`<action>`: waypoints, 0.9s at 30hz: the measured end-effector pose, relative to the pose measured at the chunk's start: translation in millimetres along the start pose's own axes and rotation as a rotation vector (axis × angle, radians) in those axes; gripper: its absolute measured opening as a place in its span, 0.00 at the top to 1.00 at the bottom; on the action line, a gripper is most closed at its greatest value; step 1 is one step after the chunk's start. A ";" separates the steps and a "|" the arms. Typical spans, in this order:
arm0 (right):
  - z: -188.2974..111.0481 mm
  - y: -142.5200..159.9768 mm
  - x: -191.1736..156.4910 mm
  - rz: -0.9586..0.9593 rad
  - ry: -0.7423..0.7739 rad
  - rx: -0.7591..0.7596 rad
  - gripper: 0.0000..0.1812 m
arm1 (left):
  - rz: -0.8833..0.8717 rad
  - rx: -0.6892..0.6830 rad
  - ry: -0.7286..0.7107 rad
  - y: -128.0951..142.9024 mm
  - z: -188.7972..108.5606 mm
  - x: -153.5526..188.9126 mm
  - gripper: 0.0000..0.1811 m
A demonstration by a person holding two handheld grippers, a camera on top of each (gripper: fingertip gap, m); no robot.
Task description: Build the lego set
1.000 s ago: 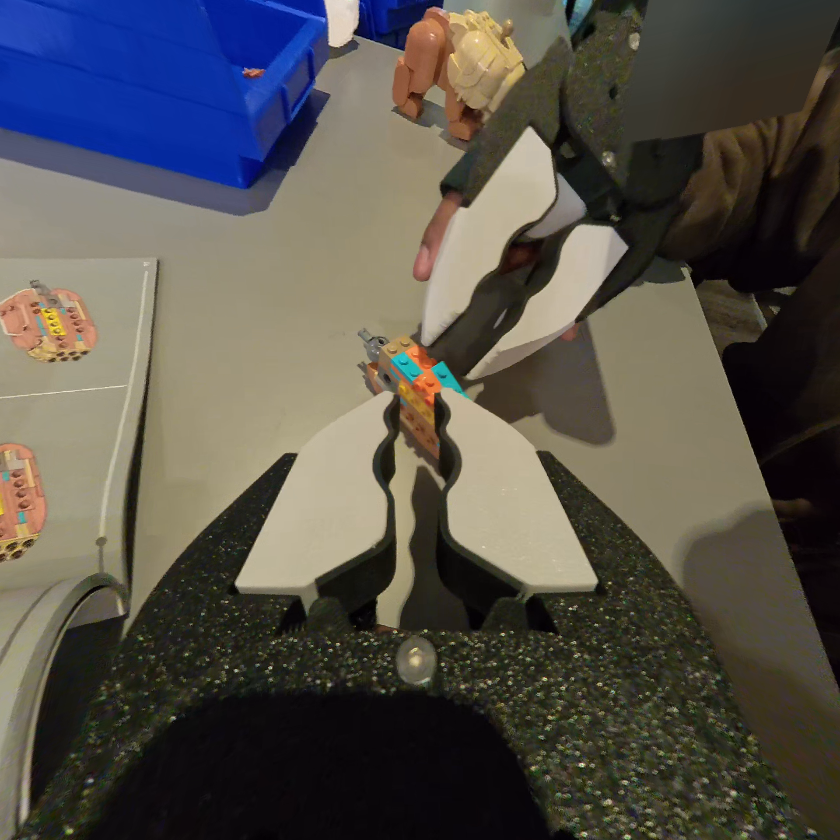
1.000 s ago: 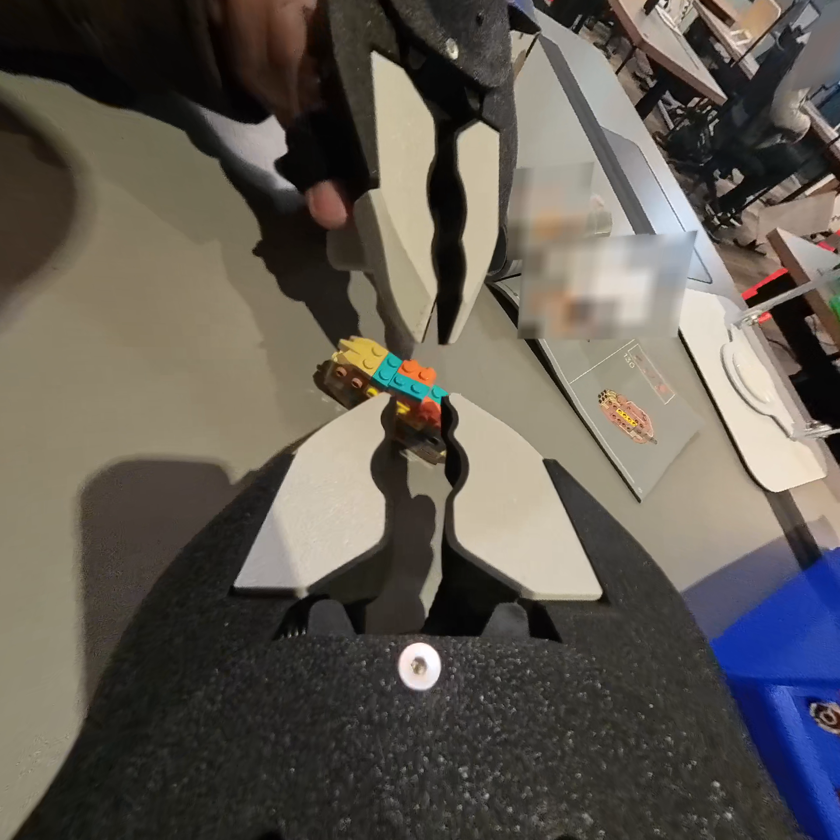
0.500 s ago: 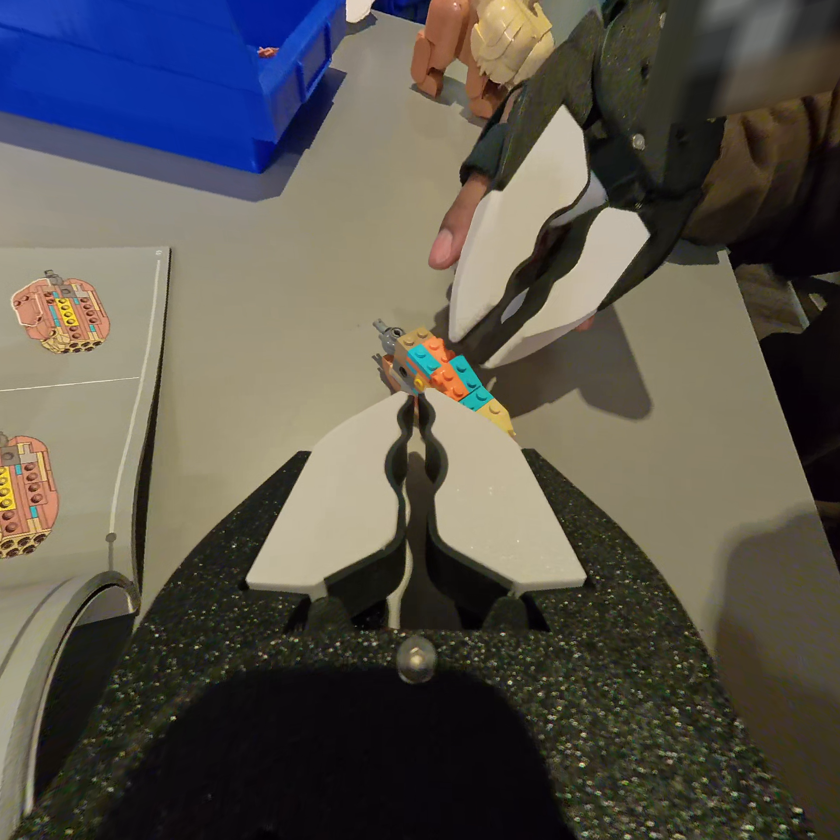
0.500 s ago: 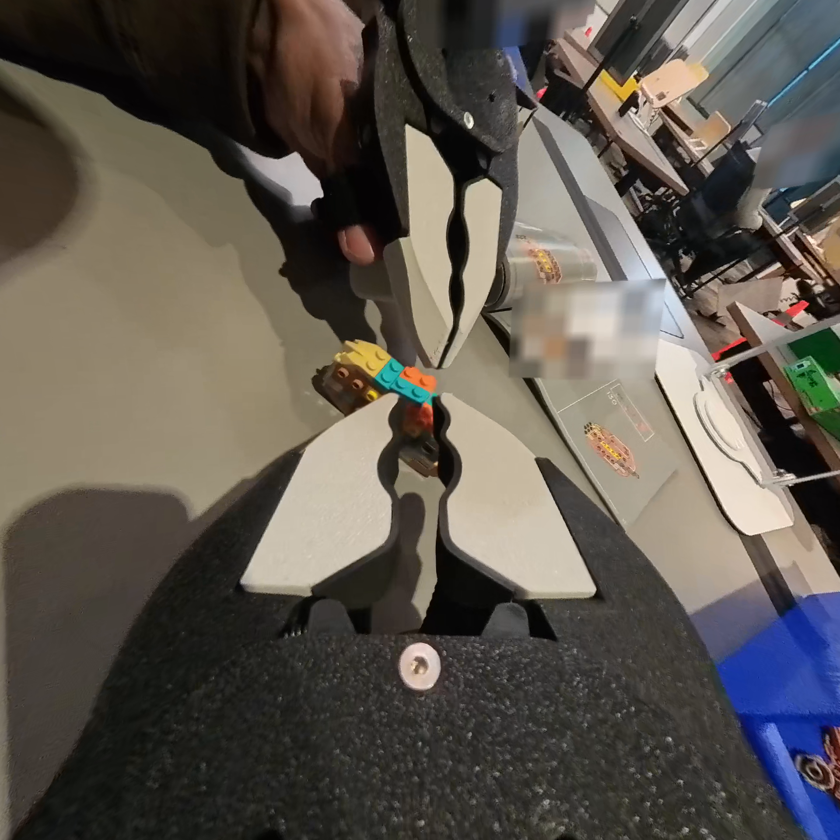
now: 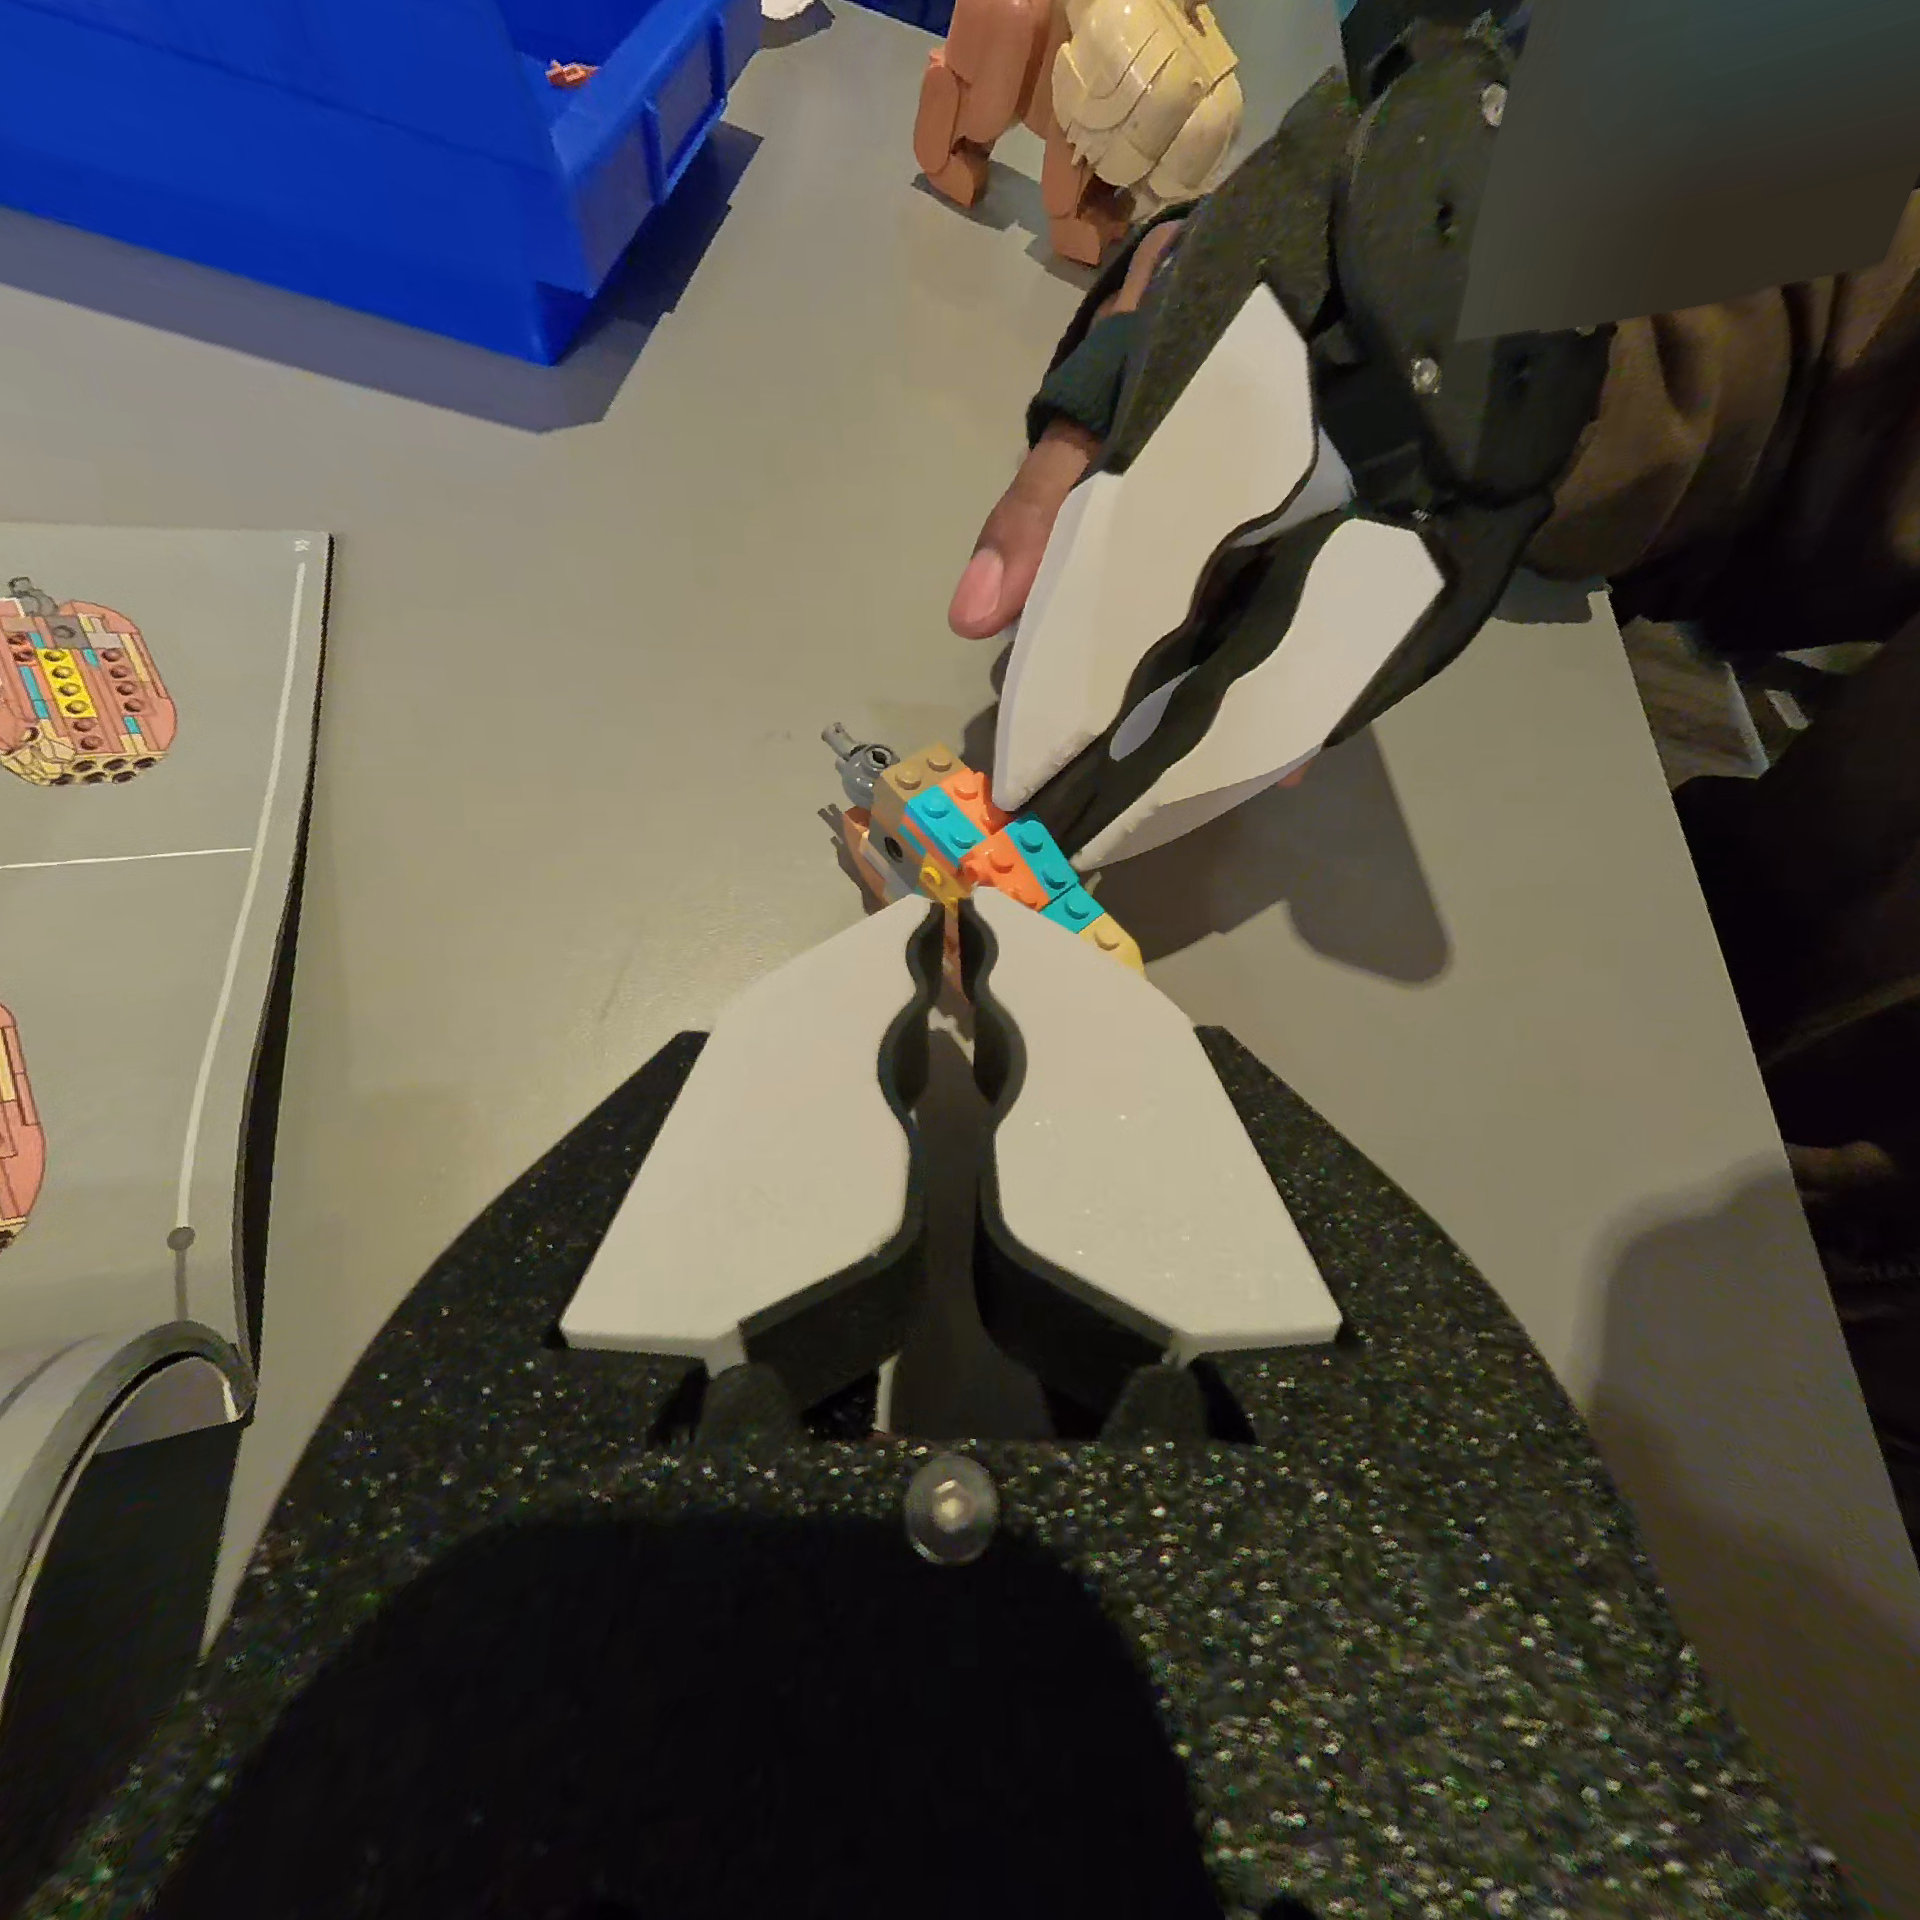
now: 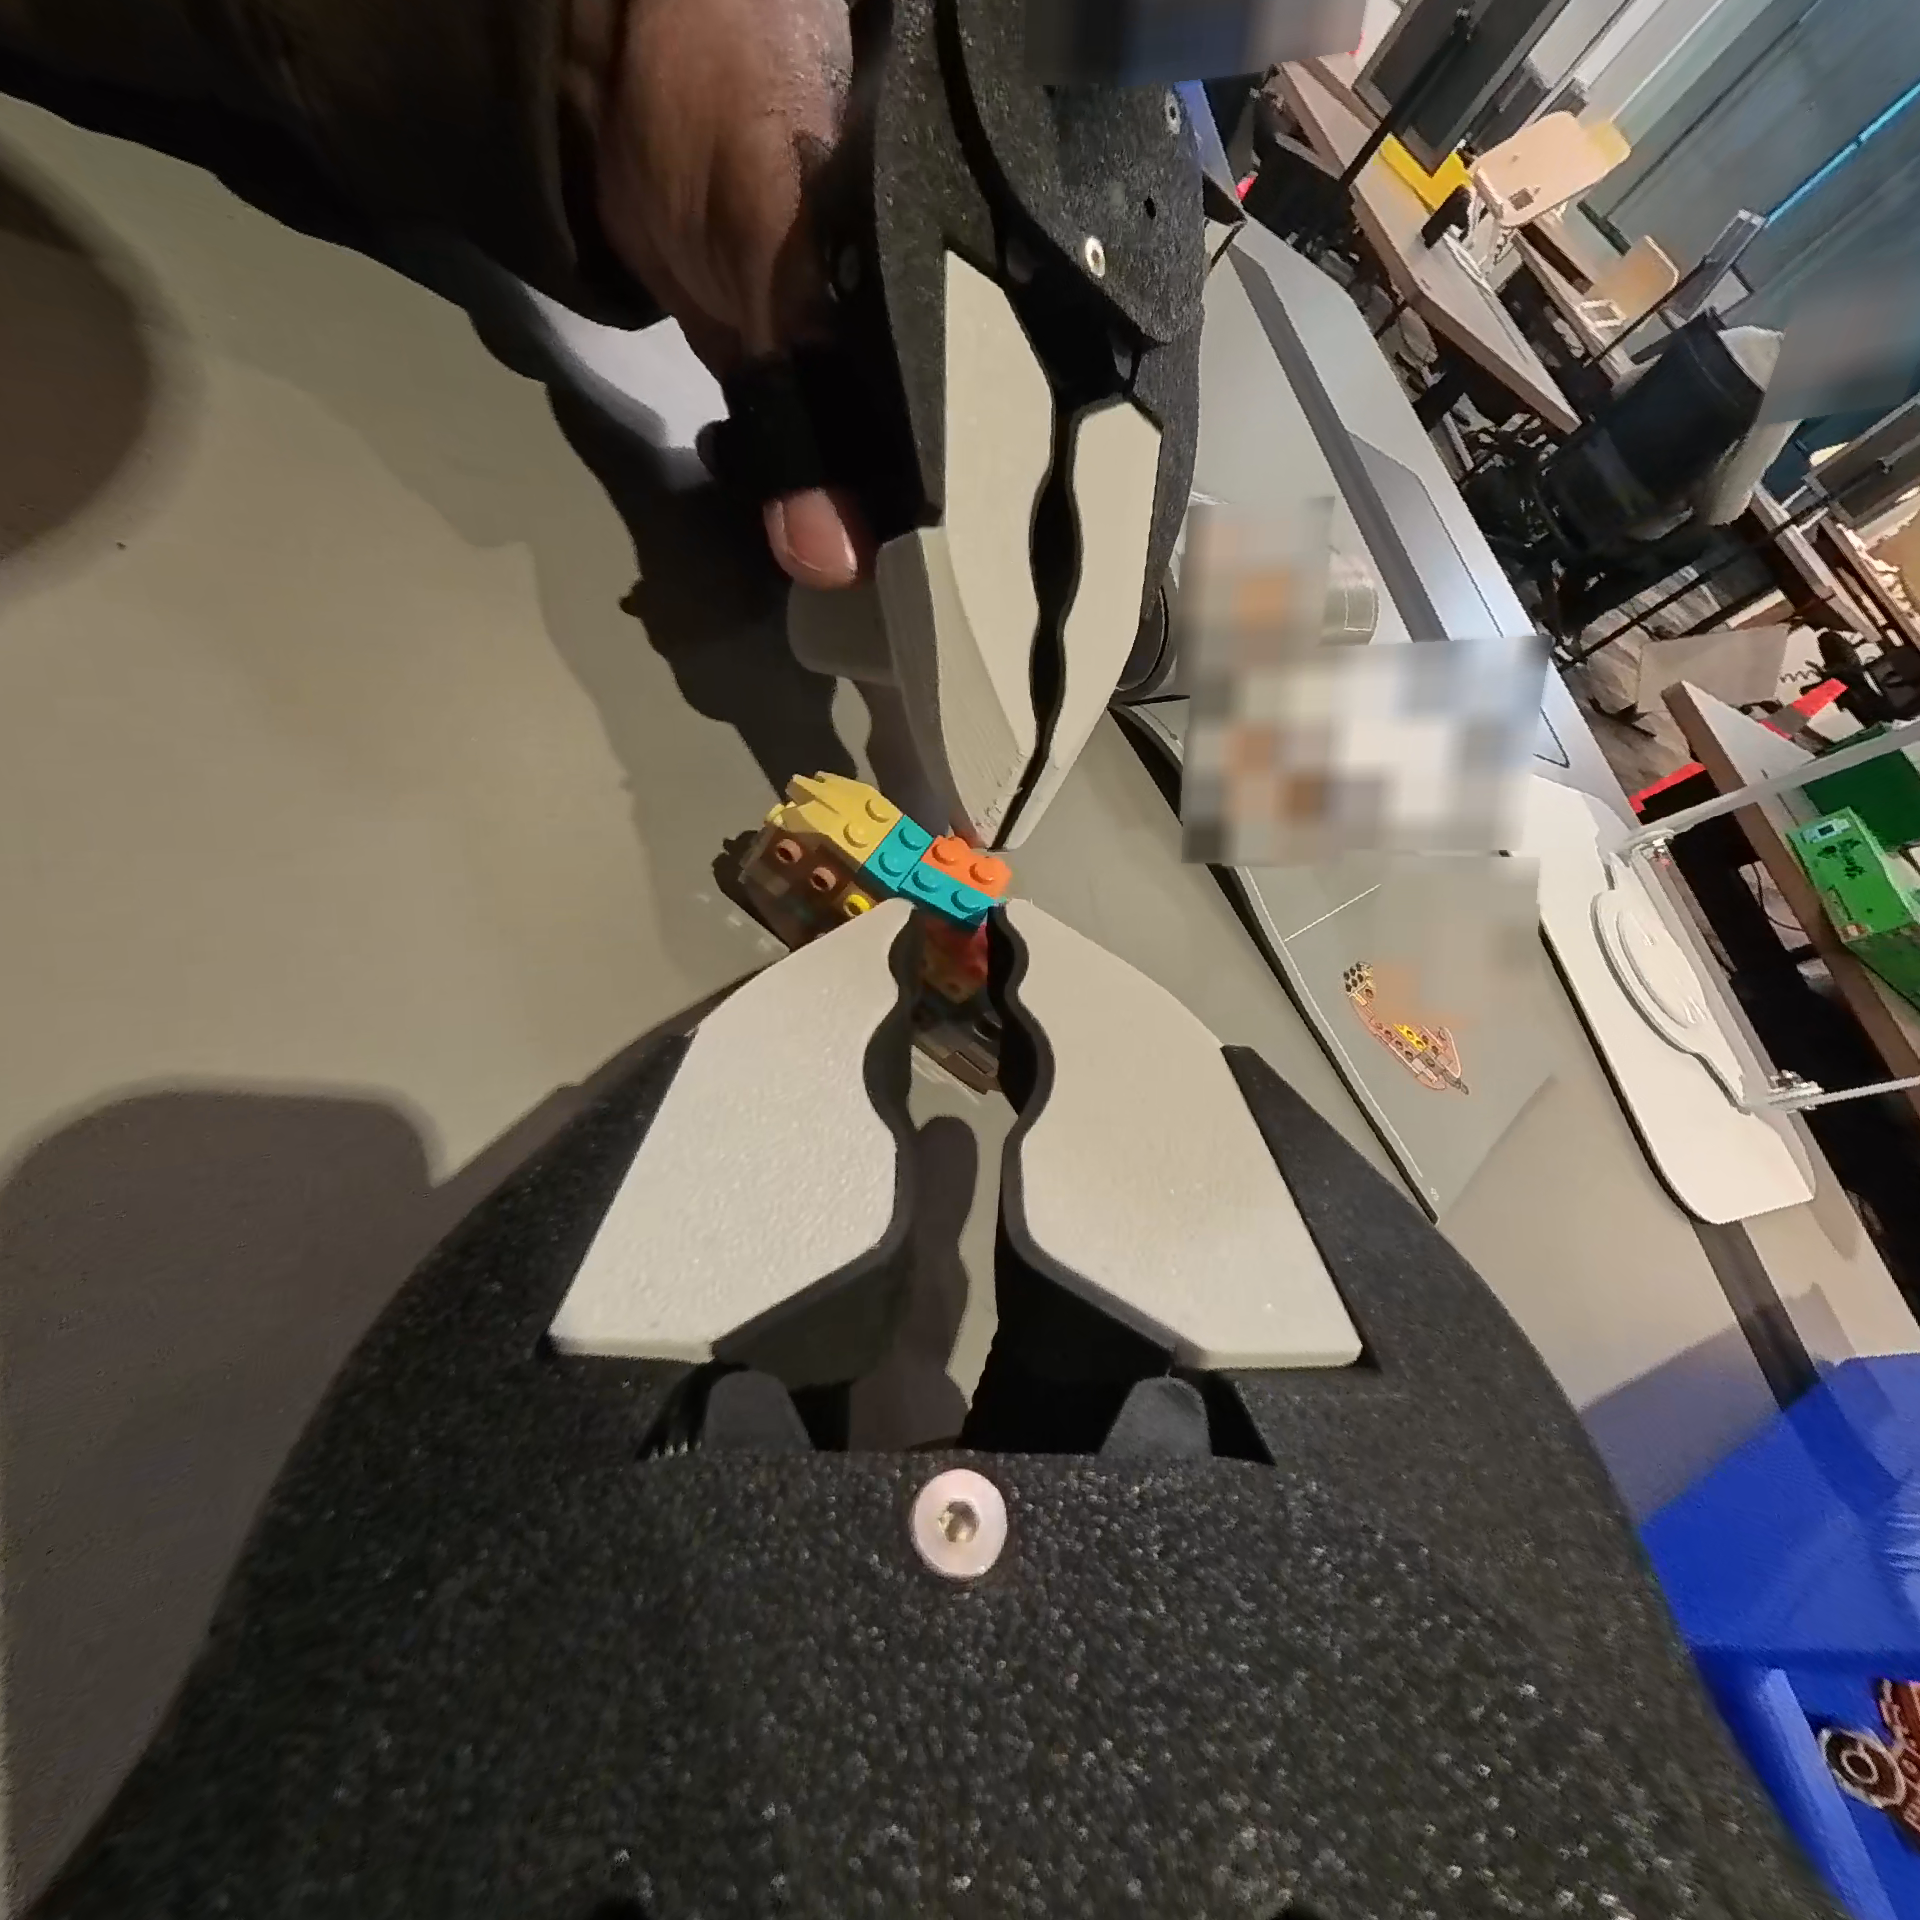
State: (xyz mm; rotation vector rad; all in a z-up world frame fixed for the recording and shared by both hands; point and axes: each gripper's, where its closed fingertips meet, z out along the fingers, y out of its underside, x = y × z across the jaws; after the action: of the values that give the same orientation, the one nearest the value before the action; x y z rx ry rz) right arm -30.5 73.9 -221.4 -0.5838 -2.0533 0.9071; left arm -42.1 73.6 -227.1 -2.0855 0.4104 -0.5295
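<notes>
A small lego model (image 5: 961, 831) of teal, orange, tan and yellow bricks with a grey pin at one end sits just above the grey table (image 5: 623, 644). It also shows in the right wrist view (image 6: 894, 862). My right gripper (image 6: 951, 920) is shut on the model's lower brown part and comes in from the upper right in the left wrist view (image 5: 1039, 831). My left gripper (image 5: 951, 906) is shut, jaws almost touching. Its tips rest against the model's near edge. In the right wrist view it (image 6: 995, 831) points down onto the orange brick.
A blue bin (image 5: 416, 156) stands at the back left. A brown and tan lego animal (image 5: 1091, 114) stands behind the model. An open instruction booklet (image 5: 135, 831) lies at the left. The table's edge (image 5: 1704, 935) runs close on the right. A white flat stand (image 6: 1683, 1091) lies beyond the booklet. Both grippers' tips are close together, under 4 cm apart.
My left gripper let go of the model's sides and closed, its tips now at the model's edge. My right gripper stayed shut on the model and turned it slightly.
</notes>
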 end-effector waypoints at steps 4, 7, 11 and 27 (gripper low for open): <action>-0.1 -1.6 -0.2 0.005 -0.002 0.009 0.94 | -0.014 -0.012 -0.014 1.7 0.3 -3.4 0.99; 0.4 -1.6 -0.1 0.007 0.001 0.008 0.94 | 0.006 -0.028 -0.007 3.3 2.5 -0.7 1.00; 0.2 -2.0 0.0 0.014 0.001 0.010 0.94 | -0.004 -0.007 0.008 -0.3 2.4 1.5 1.00; -3.2 -3.4 1.4 0.024 -0.009 0.026 0.94 | -0.050 0.020 0.056 -4.0 -2.9 5.9 0.99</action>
State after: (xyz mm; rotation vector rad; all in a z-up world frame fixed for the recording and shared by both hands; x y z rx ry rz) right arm -29.0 74.0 -216.7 -0.5928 -2.0428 0.9510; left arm -38.2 70.9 -221.1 -2.0698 0.3846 -0.6198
